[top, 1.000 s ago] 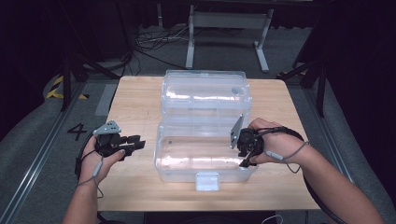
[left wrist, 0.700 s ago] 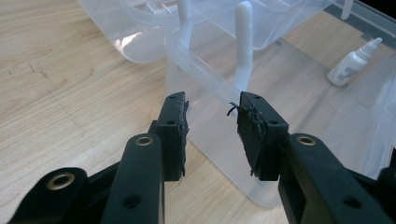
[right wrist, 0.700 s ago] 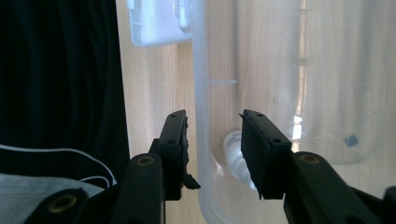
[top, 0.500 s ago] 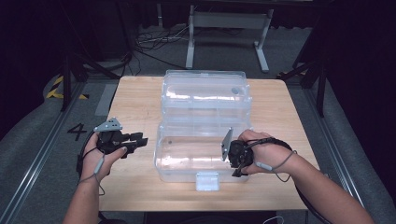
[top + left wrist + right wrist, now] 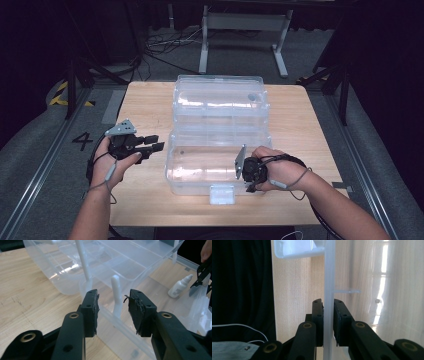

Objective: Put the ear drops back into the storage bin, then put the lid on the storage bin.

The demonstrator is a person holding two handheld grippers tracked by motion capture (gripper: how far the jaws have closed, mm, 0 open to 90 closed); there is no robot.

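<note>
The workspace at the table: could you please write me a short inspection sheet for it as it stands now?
Surface: wooden table, level, bare wood around the box.
Job's things: clear plastic box lying open, lid part toward the far edge; a small white bottle lies inside.
Clutter: nothing seen.
Grippers: right gripper pinches the box's near wall, its jaws having just been closing; left gripper open beside the box's left end, touching nothing.
Cables: one trails from each gripper along the hand; more lie on the floor behind the table.
Surroundings: dark room, metal stand behind, floor rails either side.
</note>
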